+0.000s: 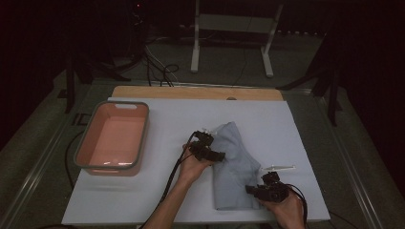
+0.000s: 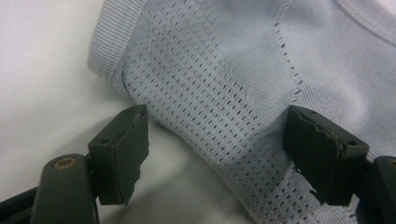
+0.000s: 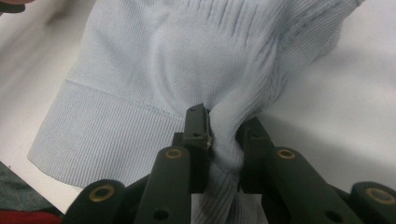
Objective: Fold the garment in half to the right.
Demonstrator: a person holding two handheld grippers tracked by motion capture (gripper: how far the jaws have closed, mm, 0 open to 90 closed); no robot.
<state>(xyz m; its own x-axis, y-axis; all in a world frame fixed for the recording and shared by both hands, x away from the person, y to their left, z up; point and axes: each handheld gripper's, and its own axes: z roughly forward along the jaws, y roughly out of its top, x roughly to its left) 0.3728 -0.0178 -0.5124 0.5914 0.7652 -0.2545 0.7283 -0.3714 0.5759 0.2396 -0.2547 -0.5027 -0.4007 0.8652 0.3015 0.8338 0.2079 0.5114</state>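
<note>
The pale blue knit garment (image 1: 234, 167) lies crumpled on the desk (image 1: 157, 195), right of centre — soft, light, stretchy. The right claw (image 3: 223, 135) pinches its near hem; the left claw (image 2: 217, 154) gapes over the mesh edge — take a ribbed border.

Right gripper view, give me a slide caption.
Right gripper pinches a bunched fold of the pale blue knit garment on the white table.

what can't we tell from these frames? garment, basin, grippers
- Light blue knit top: folded on the white board; its underside and full shape are hidden; both gripper views cut it at the edges.
- Pink basin: high view too dim and small to tell if anything lies inside.
- Left gripper: jaws apart; contact with the knit unclear.
- Right gripper: pinched fold hides the jaws' inner faces.
</note>
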